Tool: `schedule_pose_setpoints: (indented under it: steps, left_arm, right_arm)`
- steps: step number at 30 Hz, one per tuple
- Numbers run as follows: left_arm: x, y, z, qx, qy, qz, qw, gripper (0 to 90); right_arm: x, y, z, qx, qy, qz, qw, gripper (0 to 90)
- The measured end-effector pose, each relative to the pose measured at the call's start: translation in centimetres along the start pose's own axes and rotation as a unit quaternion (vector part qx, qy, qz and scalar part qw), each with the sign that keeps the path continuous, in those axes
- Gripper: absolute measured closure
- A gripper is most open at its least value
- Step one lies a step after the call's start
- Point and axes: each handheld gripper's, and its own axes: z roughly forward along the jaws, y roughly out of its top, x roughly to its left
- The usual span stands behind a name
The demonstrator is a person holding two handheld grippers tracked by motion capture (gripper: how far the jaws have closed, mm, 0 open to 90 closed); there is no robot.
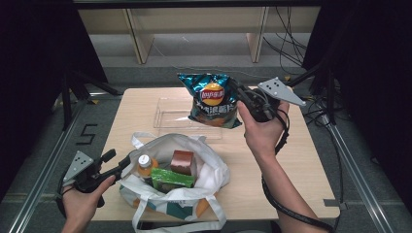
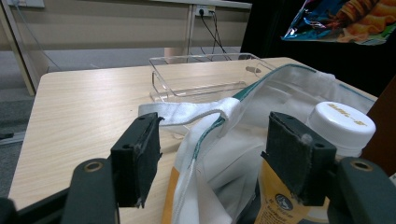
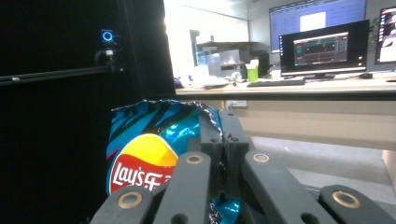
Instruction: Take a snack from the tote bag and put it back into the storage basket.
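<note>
A blue Lay's chips bag hangs in the air over the far middle of the table, and my right gripper is shut on its right edge. In the right gripper view the closed jaws pinch the crinkled top of the chips bag. A white tote bag lies open at the table's near edge. It holds an orange bottle with a white cap, a brown box and a green packet. My left gripper stands open at the tote's left rim. The white rim and strap lie between its fingers without being pressed.
A clear plastic tray sits on the wooden table behind the tote, under the chips bag. The bottle cap stands close to my left gripper's right jaw. Cables and shelf legs lie beyond the table's far edge.
</note>
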Motion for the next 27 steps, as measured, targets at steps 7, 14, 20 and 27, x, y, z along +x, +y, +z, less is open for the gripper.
schedule_pose_setpoints:
  steps: [7, 14, 20, 27]
  left_arm:
    - [-0.1, 0.1, -0.1, 0.006, 0.004, 0.002, 1.0000, 34.7]
    - [0.0, -0.1, 0.1, 0.001, 0.004, -0.001, 1.0000, 34.6]
    - [-0.1, -0.2, 0.0, -0.002, 0.005, -0.002, 1.0000, 34.8]
    - [0.0, -0.2, 0.0, -0.003, 0.005, -0.002, 1.0000, 34.7]
  right_arm:
    - [-0.1, -0.2, 0.6, 0.004, -0.004, -0.001, 1.0000, 90.0]
    - [-0.4, -0.2, 1.2, 0.004, -0.008, -0.005, 1.0000, 90.0]
    - [-0.6, -0.1, 1.7, 0.009, -0.011, -0.004, 0.9999, 90.0]
    - [-0.7, -0.3, 2.5, 0.011, -0.014, 0.001, 0.9998, 90.0]
